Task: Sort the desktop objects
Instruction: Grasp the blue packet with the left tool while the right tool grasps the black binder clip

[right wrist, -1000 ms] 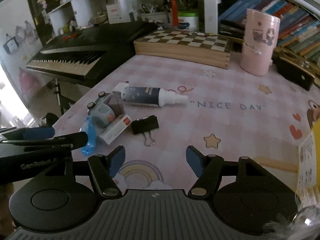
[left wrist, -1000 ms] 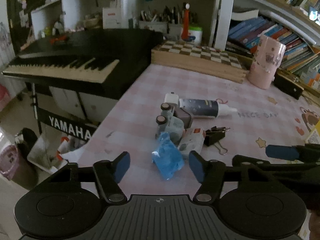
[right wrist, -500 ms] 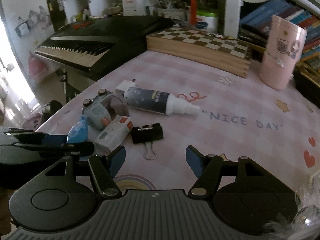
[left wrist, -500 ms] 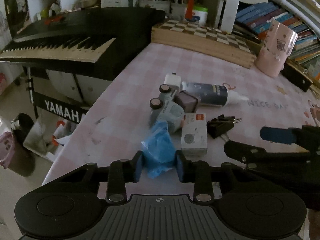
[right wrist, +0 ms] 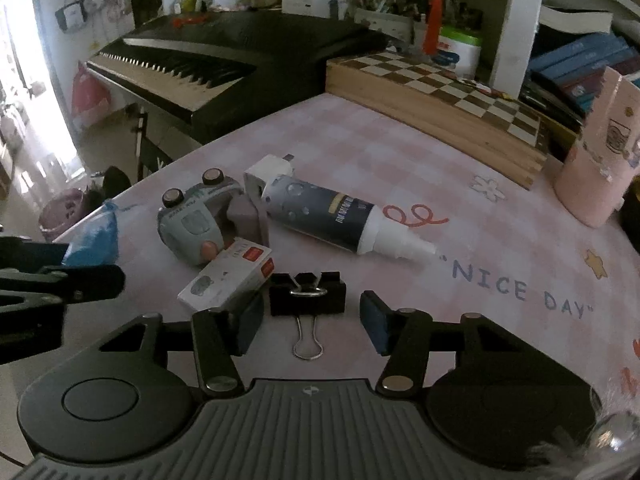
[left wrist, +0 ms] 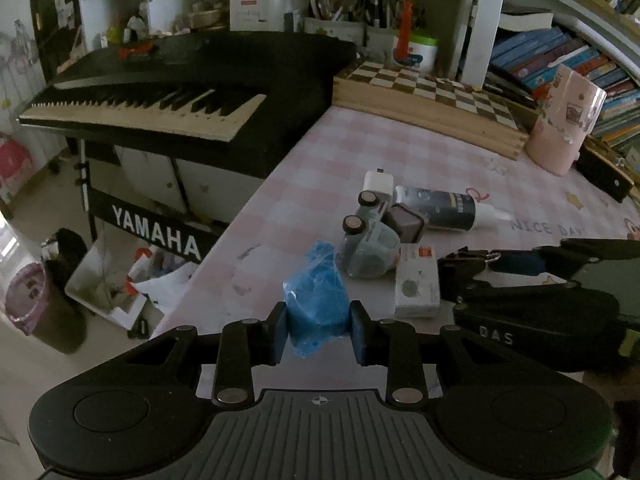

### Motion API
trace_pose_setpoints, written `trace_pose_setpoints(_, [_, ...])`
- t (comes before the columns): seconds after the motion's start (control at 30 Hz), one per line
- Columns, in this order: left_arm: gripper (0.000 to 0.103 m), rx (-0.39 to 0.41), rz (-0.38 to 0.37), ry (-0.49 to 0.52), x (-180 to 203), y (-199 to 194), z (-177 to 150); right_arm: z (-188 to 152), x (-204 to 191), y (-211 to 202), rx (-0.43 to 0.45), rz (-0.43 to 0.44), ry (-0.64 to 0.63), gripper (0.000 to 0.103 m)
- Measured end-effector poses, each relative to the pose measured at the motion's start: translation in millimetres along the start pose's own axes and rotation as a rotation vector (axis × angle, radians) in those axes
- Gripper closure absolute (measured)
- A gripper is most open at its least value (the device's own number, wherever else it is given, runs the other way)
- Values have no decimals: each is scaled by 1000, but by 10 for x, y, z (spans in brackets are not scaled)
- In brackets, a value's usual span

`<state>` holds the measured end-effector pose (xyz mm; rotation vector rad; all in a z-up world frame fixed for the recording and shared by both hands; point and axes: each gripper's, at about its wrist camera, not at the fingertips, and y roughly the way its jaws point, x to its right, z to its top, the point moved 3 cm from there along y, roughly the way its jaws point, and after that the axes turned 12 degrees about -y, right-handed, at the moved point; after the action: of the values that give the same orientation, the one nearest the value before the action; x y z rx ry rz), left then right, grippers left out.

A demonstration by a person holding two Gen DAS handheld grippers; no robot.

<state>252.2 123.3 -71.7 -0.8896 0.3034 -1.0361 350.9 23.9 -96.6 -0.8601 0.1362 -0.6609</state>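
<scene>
My left gripper [left wrist: 318,332] is shut on a crumpled blue plastic bag [left wrist: 316,300] near the table's left edge. In the right wrist view the bag [right wrist: 94,236] shows at the far left between the left gripper's fingers [right wrist: 80,280]. A black binder clip [right wrist: 307,294] lies flat between the jaws of my right gripper [right wrist: 310,320]. Those jaws are closing, and the pads stand just off the clip's sides. Behind the clip lie a white box with a red label [right wrist: 228,276], a grey-green toy car [right wrist: 192,224], a dark blue tube with a white cap [right wrist: 332,216] and a white charger [right wrist: 268,172].
A black Yamaha keyboard [left wrist: 160,100] stands past the table's left edge, with bins and a box on the floor below [left wrist: 112,292]. A wooden chessboard [right wrist: 440,96] and a pink cup [right wrist: 596,168] sit at the back. Books [left wrist: 560,52] fill the shelf at the right.
The left gripper's jaws closed on the blue bag. The right gripper came in closer to the binder clip, rolled, and its jaws narrowed around it.
</scene>
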Motion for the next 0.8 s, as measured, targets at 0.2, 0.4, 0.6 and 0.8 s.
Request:
trace_pose_setpoints(0.2, [73, 5, -8, -15, -42, -23, 8, 28, -24, 9, 10, -2, -22, 65])
trace_pose_setpoints(0.4, [73, 26, -37, -2, -18, -88, 17, 6, -30, -136, 20, -23, -3, 65])
trace_pose_setpoints(0.6, [74, 45, -82, 20, -3, -201, 20, -30, -47, -396, 42, -52, 36, 65])
trace_pose_setpoints(0.8, [74, 74, -139, 71, 44, -387, -18, -88, -112, -681, 57, -81, 80, 65])
